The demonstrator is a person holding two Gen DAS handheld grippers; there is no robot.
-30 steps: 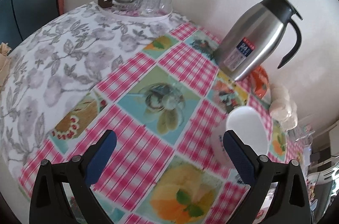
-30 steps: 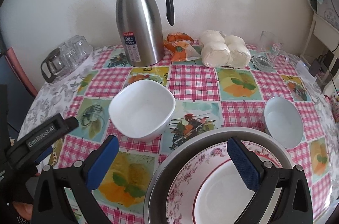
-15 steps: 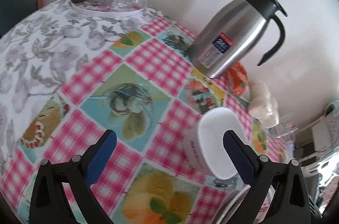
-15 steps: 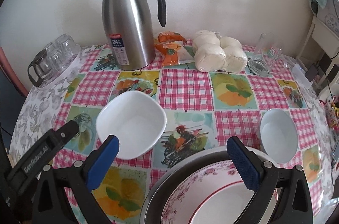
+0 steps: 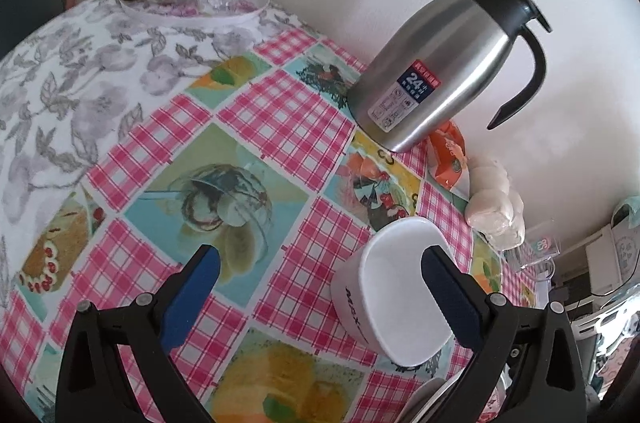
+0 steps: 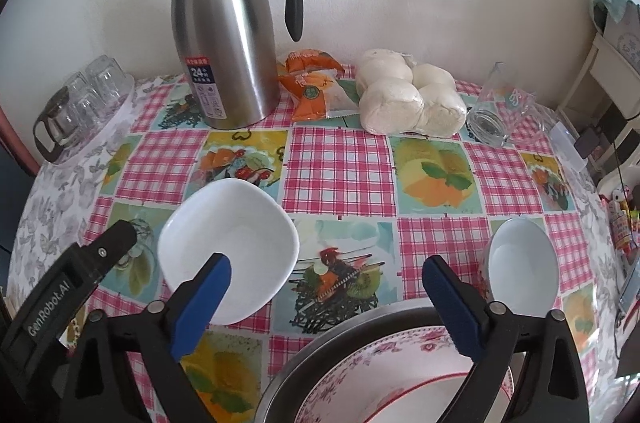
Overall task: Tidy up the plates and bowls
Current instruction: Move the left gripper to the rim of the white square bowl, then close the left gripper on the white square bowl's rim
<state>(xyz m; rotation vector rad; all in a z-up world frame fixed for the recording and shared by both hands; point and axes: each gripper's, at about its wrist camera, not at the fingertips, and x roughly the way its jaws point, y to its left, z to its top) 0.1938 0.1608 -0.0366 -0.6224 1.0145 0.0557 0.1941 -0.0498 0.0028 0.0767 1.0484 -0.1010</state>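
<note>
Square bowl [image 6: 230, 247]: white, glossy, with rounded corners, upright and empty, resting on the checked cloth of the desk [image 6: 340, 167] toward its left side; dark lettering ran along its outer wall, seen in the left wrist view [image 5: 394, 297]. Round bowl [image 6: 522, 269]: white, smaller, upright and empty, set well apart from the square bowl toward the right edge. Plate [image 6: 400, 379]: white centre ringed in red, with a pink floral rim, lying flat inside a metal basin [image 6: 320, 347] at the near edge, between the two bowls.
</note>
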